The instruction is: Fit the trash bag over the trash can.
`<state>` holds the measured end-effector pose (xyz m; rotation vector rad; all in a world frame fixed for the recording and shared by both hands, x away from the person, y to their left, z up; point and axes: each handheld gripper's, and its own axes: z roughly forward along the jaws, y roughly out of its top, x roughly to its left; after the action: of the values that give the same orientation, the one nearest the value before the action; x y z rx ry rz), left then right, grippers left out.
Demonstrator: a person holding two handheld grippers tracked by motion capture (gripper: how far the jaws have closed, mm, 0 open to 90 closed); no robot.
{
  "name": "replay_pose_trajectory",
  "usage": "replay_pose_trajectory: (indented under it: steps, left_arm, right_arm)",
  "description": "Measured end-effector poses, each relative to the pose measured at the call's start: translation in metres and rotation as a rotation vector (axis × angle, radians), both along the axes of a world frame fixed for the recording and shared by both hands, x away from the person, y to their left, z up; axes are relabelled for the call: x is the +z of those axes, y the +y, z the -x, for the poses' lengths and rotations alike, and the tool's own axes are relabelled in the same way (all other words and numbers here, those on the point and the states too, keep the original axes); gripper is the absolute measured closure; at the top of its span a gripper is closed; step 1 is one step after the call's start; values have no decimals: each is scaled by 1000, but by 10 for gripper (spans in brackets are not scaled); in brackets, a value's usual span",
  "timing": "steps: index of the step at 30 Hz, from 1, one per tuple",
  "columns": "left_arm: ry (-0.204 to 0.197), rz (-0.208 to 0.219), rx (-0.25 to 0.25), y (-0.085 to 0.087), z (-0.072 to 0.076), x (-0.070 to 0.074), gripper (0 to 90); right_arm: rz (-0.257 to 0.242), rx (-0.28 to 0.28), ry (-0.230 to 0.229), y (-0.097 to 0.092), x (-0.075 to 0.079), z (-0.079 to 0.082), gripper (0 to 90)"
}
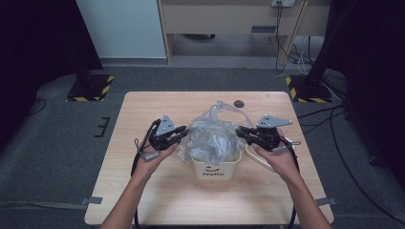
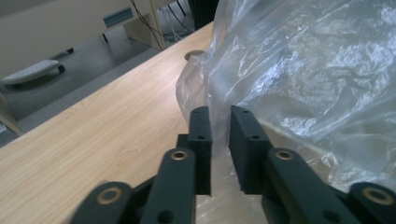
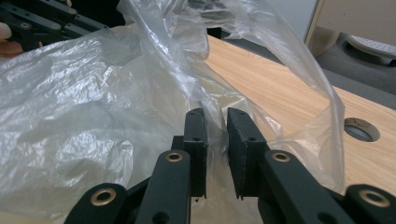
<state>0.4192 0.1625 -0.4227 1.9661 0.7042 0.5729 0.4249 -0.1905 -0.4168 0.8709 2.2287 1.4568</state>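
1 word, "Hello", marks the cream bin (image 1: pixel 214 168) under the plastic bag (image 1: pixel 210 136).

The small cream plastic bin (image 1: pixel 215 168) bears the dark word "Hello" on its near side, beneath a curved smile mark.

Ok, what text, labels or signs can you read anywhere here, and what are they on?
"Hello": front of the cream bin, under a dark smile mark, high view.
Yellow-black hazard stripes, no words: stand bases on the floor.
No other text can be read; none on the bag or the table.
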Motion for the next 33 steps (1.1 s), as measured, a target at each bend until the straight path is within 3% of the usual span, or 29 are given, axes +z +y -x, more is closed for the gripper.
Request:
replay_pose_trajectory:
  steps: [5, 11, 17, 20, 27, 33]
  left_arm:
    - [2, 31, -8, 1, 1, 4, 894]
    - [-17, 70, -5, 3, 5, 8, 900]
    - [-44, 85, -22, 1, 9, 13, 900]
    - [-65, 94, -27, -1, 10, 17, 887]
    - [-68, 109, -37, 0, 14, 21, 900]
    - [-62, 118, -104, 4, 28, 25, 900]
  right_arm:
    - [-53, 7, 10, -4, 2, 0, 826]
    - [-93, 33, 25, -7, 4, 4, 810]
    - [-74, 34, 17, -7, 4, 7, 801]
    - [-71, 27, -1, -5, 6, 7, 737]
    - [-59, 20, -20, -2, 12, 9, 832]
    - [-52, 58, -22, -7, 15, 21, 882]
